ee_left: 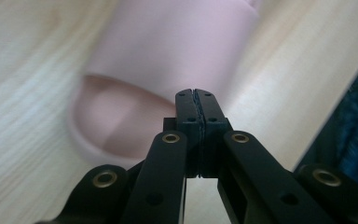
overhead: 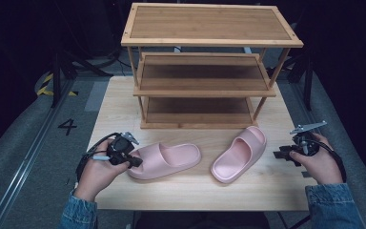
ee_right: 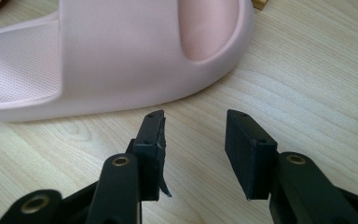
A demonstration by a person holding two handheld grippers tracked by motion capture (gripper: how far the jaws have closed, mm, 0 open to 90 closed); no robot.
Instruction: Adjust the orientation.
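The left gripper point(ee_left: 196, 100) has its jaws pressed together, pad against pad, with nothing between them. Its tips sit at the heel end of the left slipper point(overhead: 164, 160), over the rim of the footbed; in the left gripper view the pink strap lies just beyond the tips, blurred. In the high view the left hand point(overhead: 97, 172) holds this gripper at the near left of the table point(overhead: 119, 102).

The right gripper point(ee_right: 195, 140) has its jaws spread, with bare wood between the pads. The right slipper point(ee_right: 112, 56) lies just beyond the tips and clear of them. In the high view the right hand point(overhead: 320, 164) holds this gripper at the right edge of the table, apart from that slipper.

The two pink slippers lie near each other on the near half of the table. A three-tier wooden rack point(overhead: 209, 36) stands behind them on the far half.
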